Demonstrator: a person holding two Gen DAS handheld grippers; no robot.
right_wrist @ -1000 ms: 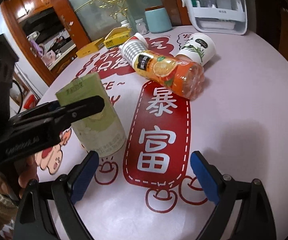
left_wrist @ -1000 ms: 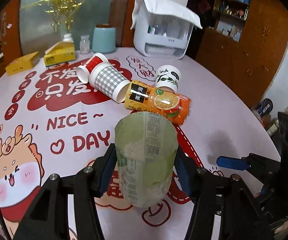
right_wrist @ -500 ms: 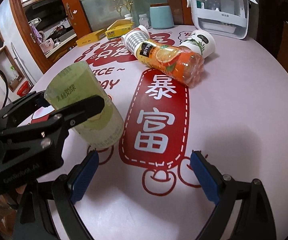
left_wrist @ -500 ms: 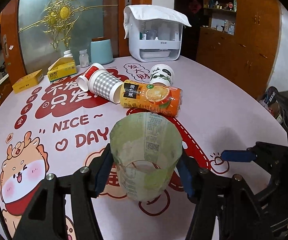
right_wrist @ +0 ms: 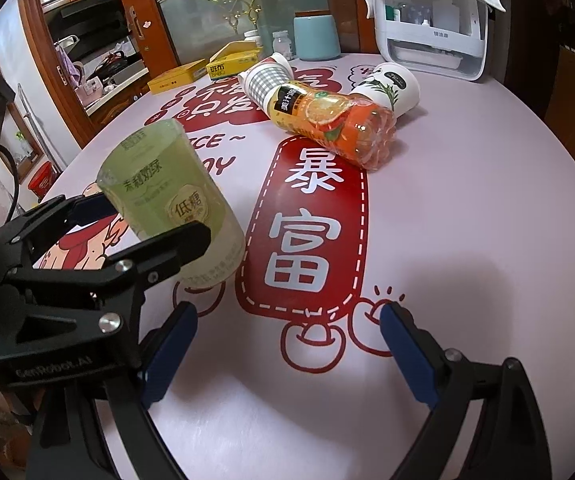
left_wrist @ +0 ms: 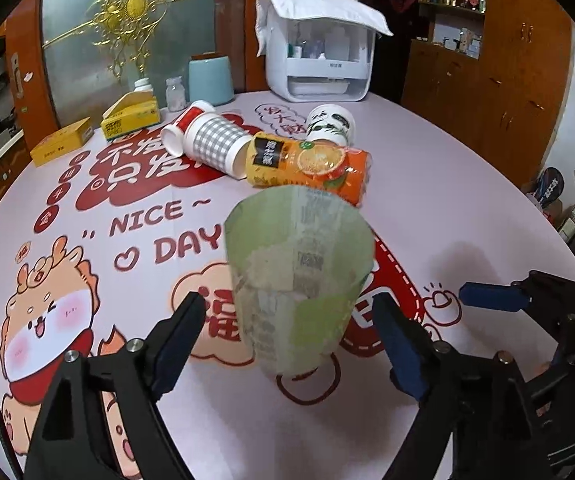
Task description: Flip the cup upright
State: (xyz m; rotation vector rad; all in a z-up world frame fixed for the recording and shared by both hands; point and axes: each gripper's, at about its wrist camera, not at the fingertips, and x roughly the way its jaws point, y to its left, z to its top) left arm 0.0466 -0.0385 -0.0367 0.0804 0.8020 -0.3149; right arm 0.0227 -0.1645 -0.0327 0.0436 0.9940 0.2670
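Left wrist view: left gripper (left_wrist: 289,344) had widened since earlier frame; pads clear of cup (left_wrist: 297,276), holding nothing. Cup stood upright, mouth up, on tablecloth (left_wrist: 467,208). Right wrist view: right gripper (right_wrist: 287,354) spread wide, empty, beside cup (right_wrist: 171,200). Orange bottle (right_wrist: 335,124) lay well behind.

The checked cup (left_wrist: 215,145) hides most of the red cup (left_wrist: 185,124); the orange bottle's (left_wrist: 307,168) cap end is hidden.

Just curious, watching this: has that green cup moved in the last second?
Yes. The green cup has tipped mouth-up and now stands beside the red banner, and the left gripper has opened off it.
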